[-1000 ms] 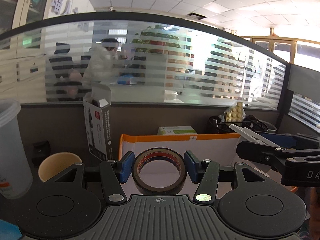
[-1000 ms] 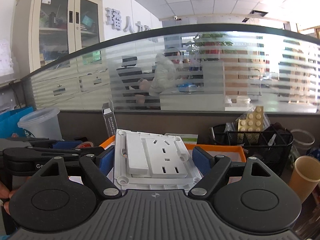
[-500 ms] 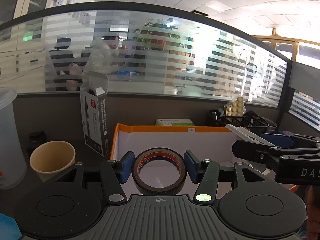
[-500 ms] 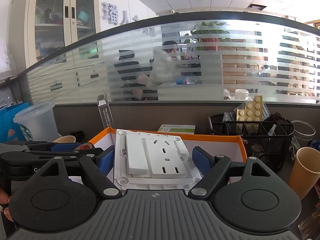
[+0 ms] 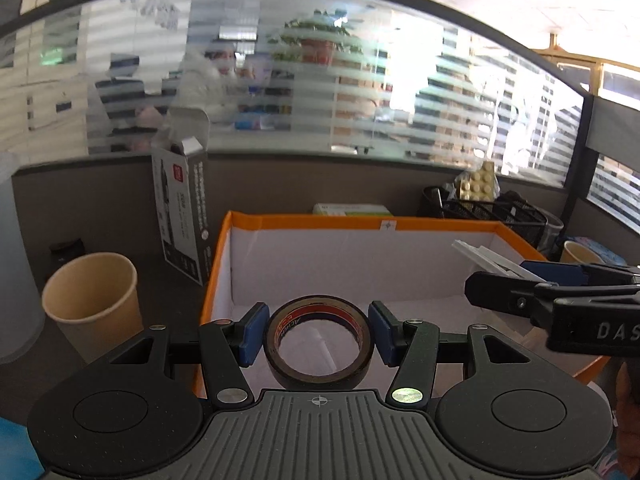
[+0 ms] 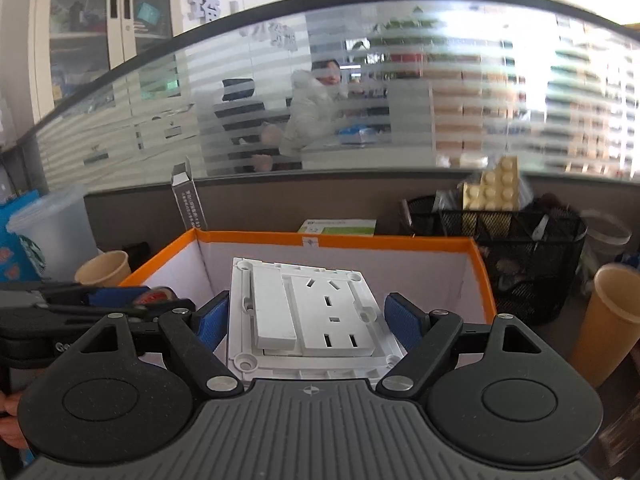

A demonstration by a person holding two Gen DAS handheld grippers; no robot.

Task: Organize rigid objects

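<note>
My left gripper is shut on a dark roll of tape and holds it over the near left part of an orange-rimmed white box. My right gripper is shut on a white wall socket plate, held flat above the same box. The right gripper shows at the right of the left wrist view, with the socket plate's edge sticking out. The left gripper with the tape shows at the left of the right wrist view.
A paper cup and an open dark carton stand left of the box. A black mesh organizer with a beige brick plate stands at the back right, with another paper cup beside it. A frosted plastic cup stands far left.
Both grippers have moved forward and tilted down over the box, which now shows more of its inside. Each keeps its hold on its object.
</note>
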